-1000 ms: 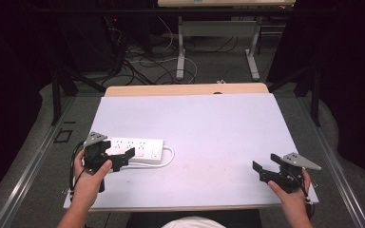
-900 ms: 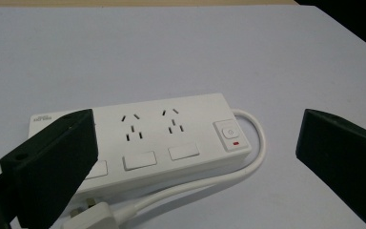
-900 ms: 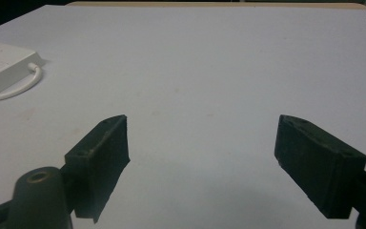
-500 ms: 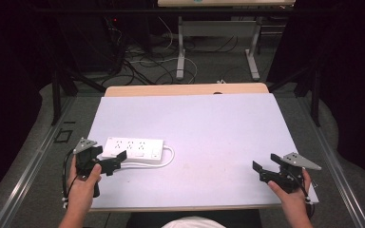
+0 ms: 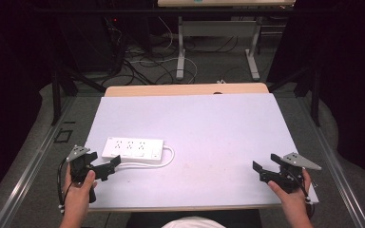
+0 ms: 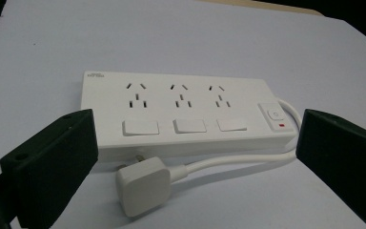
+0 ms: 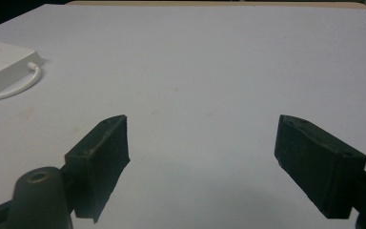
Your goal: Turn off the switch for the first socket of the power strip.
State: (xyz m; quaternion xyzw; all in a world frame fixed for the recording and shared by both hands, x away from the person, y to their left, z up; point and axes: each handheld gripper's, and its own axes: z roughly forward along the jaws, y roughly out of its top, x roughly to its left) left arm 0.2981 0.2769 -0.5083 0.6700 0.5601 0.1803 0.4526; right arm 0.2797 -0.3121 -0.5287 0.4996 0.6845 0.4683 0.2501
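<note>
Power strip [image 5: 133,149] is lying flat on the left half of my table [image 5: 218,128], its long axis running left to right across the surface, roughly parallel to the near edge. In the left gripper view I am reading 3 socket groups facing up with 3 white rocker buttons below them, and the switch with its small red mark is sitting at the strip's right end, where the white cord [image 5: 168,159] is leaving it. That cord is looping back along the near side of the strip, and its plug [image 6: 143,183] is lying on the table just in front of the strip's left part, prongs pointing toward the strip body. I am holding the left gripper [image 5: 111,166] just beside the strip's near left corner, jaws spread wide and gripping nothing, with the strip and plug lying beyond them. My right gripper [image 5: 262,167] is sitting well apart at the near right corner of the table, jaws likewise spread over bare surface. I am looking at a pale lilac-white tabletop, with a tan wooden edge along the far side. Beyond it, the room is looking dark, with a grey floor, loose cables and the white legs of another desk.
</note>
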